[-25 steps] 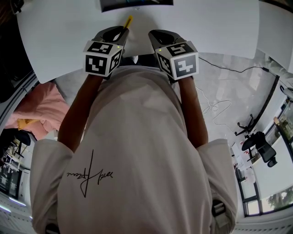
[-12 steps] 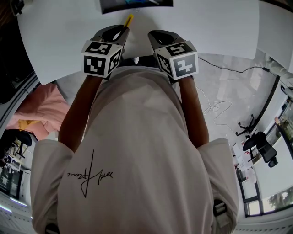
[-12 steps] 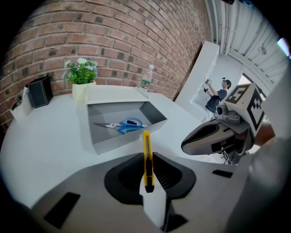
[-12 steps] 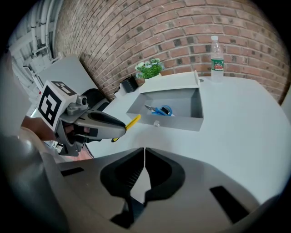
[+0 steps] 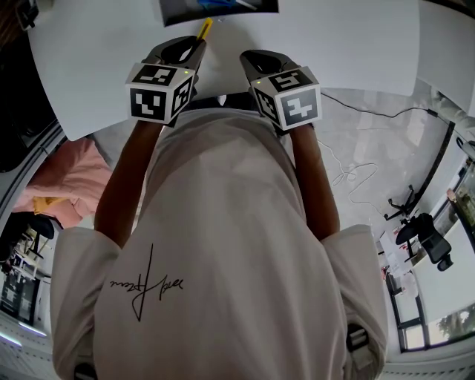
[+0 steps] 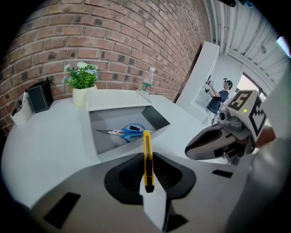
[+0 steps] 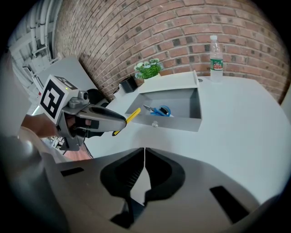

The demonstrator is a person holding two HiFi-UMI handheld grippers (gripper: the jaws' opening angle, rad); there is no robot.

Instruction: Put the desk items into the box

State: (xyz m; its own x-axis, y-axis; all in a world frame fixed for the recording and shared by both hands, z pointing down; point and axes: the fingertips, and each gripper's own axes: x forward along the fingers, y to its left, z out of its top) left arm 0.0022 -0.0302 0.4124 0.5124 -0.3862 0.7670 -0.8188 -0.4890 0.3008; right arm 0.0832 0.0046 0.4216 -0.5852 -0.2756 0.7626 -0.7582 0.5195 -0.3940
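Note:
My left gripper (image 6: pixel 148 157) is shut on a yellow utility knife (image 6: pixel 147 154), which sticks out forward between its pads, pointing at the grey box (image 6: pixel 157 119). Blue-handled scissors (image 6: pixel 127 132) lie inside the box. In the head view the left gripper (image 5: pixel 185 46) holds the knife (image 5: pixel 203 30) just short of the box (image 5: pixel 178 10) at the top edge. My right gripper (image 7: pixel 144 152) is shut with nothing in it, hanging over bare white table beside the left gripper (image 7: pixel 111 122). From there the box (image 7: pixel 193 107) and scissors (image 7: pixel 159 110) lie ahead.
On the white table (image 5: pixel 334 44) behind the box stand a potted plant (image 6: pixel 82 79), a black pen holder (image 6: pixel 39 95) and a water bottle (image 7: pixel 216 52). The table's near edge runs right under my grippers. A person (image 6: pixel 221 93) stands far off.
My left gripper has shifted a little up and toward the box with the knife still in it. The right gripper has stayed put.

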